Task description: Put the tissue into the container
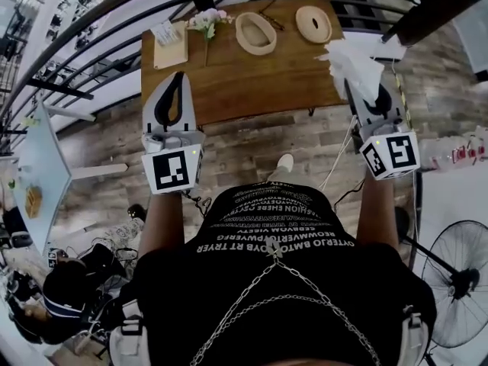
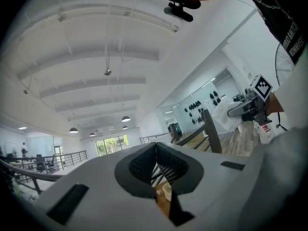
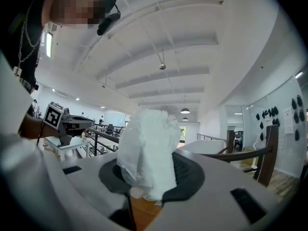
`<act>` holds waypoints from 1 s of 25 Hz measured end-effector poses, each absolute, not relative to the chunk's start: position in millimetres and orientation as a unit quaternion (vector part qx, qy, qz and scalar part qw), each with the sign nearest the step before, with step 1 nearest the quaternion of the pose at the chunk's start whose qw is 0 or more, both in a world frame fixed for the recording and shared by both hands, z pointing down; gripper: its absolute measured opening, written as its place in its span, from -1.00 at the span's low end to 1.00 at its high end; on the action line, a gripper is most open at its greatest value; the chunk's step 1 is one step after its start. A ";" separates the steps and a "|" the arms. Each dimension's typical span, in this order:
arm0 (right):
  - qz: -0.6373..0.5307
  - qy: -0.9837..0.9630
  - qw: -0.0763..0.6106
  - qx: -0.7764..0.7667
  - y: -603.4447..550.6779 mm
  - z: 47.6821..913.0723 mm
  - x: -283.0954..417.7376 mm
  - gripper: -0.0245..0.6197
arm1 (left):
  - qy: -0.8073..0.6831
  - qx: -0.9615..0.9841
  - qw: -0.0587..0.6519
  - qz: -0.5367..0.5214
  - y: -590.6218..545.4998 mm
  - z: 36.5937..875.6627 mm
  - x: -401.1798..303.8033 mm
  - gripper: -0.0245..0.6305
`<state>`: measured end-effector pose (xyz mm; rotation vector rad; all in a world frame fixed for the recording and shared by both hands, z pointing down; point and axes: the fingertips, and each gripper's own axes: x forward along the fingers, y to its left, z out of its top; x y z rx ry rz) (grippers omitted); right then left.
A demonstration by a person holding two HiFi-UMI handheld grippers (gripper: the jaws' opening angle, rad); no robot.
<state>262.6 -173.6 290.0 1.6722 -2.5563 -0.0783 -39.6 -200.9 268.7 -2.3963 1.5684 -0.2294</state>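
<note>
Right gripper [image 1: 352, 86] at two o'clock pinches a crumpled white tissue [image 1: 352, 61] over the bench [image 1: 252, 82] edge; left gripper [image 1: 178, 78] at ten o'clock, pressed together, empty; container [image 1: 256, 33] at twelve; the tissue looks light, soft, tearable; best held by its bunched base.

In the head view the tissue [image 1: 352, 65] at 1 o'clock covers the jaw tips of the right gripper [image 1: 366, 101] and the near right corner of the wooden table [image 1: 252, 82]. In the right gripper view it hides where the pads meet. The left gripper [image 2: 155, 170] fills the lower half of its own view, so through its gap at 6 o'clock only a strip of wood and a pale rim [image 2: 166, 190] show, too little to name. Print on the card [image 1: 169, 43] at 11 o'clock is too small to read. The fan [image 1: 457, 284] at 4 o'clock is cut by the right edge, and the white side table [image 1: 38, 166] at 9 o'clock by the left.
</note>
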 end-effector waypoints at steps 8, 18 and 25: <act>0.024 -0.860 0.036 0.509 -254.6 317.0 305.4 -0.51 | 0.576 -0.803 0.131 -0.086 -245.1 271.8 4.8 -0.84; 0.086 -0.884 0.071 0.454 -366.4 383.5 254.1 -0.51 | 0.579 -0.803 0.101 -0.099 -310.6 291.0 -16.5 -0.84; 0.142 -0.885 0.161 0.413 -441.4 480.0 193.2 -0.51 | 0.558 -0.819 0.107 -0.083 -398.2 290.2 -21.3 -0.84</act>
